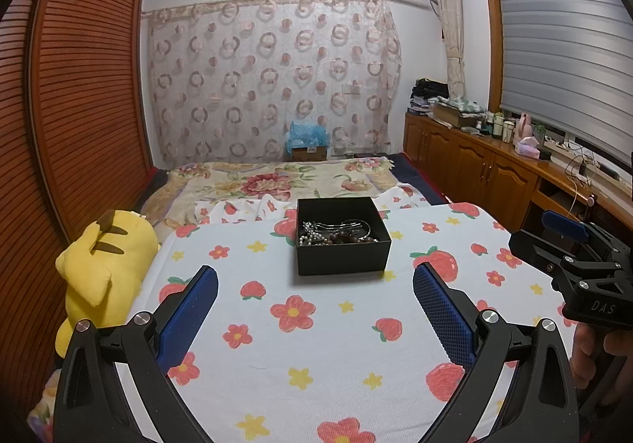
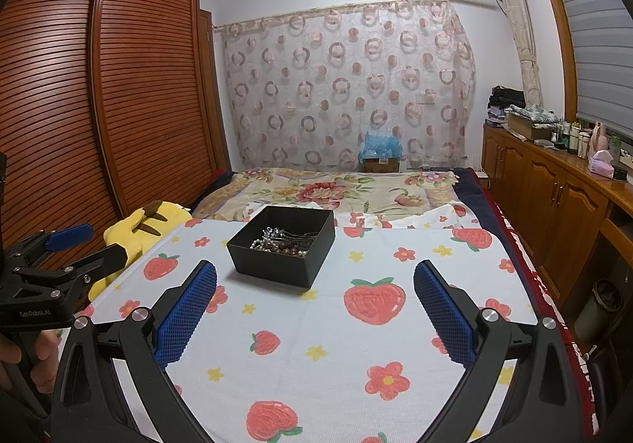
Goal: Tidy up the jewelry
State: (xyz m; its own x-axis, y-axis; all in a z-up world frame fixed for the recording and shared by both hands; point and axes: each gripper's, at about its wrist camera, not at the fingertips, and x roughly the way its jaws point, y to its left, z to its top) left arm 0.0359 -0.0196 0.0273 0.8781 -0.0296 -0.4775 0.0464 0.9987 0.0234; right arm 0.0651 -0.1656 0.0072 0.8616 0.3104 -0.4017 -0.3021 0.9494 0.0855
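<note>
Hovering above the strawberry-print cloth (image 1: 316, 344), the left gripper (image 1: 314, 281) has its blue-padded jaws spread wide and empty. Beyond them, near the cloth's far edge, sits the black box (image 1: 342, 253) with a tangle of jewelry (image 1: 336, 234) inside: pearl and dark brown beads with silver pieces. A yellow plush toy (image 1: 105, 269) lies at the left, and the right gripper (image 1: 569, 241) shows at the right edge, a hand (image 1: 593, 356) on its handle.

From the right wrist, the right gripper (image 2: 315, 279) likewise hangs wide apart, holding nothing. The box (image 2: 277, 265) rests far and slightly left of it, the jewelry (image 2: 283, 243) heaped within. The left gripper (image 2: 67, 245) appears at the left edge.
</note>
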